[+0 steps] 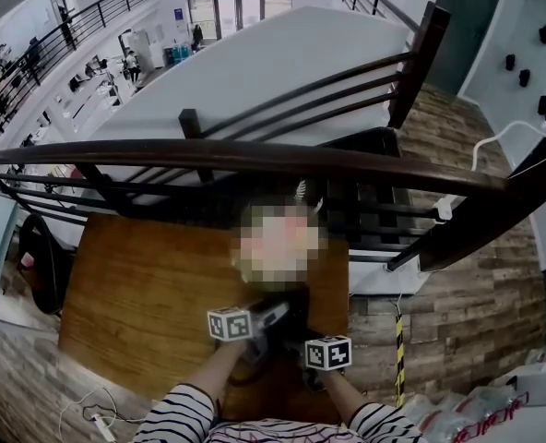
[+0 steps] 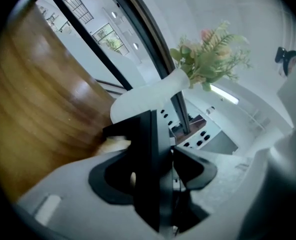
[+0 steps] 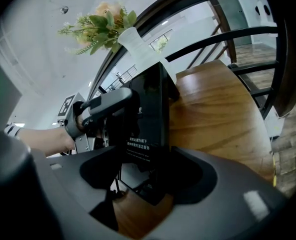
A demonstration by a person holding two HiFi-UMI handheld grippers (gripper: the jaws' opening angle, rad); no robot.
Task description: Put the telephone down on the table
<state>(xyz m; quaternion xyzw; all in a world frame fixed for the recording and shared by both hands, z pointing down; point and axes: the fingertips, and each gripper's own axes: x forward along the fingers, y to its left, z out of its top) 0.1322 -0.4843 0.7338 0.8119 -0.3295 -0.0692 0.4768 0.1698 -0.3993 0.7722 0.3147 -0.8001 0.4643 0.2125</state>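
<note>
The telephone is a flat black slab with a printed white label, standing on edge above the wooden table. My right gripper has the telephone's lower end deep between its jaws and looks shut on it. My left gripper straddles the telephone's thin edge, with slits of light between slab and pads. In the right gripper view, one grey finger of the left gripper lies across the telephone's upper face. In the head view both grippers meet at the table's near edge around the telephone.
A white vase of green and pink flowers stands on the table behind the telephone. A dark curved railing runs past the table's far side. A cable lies on the floor at the near left.
</note>
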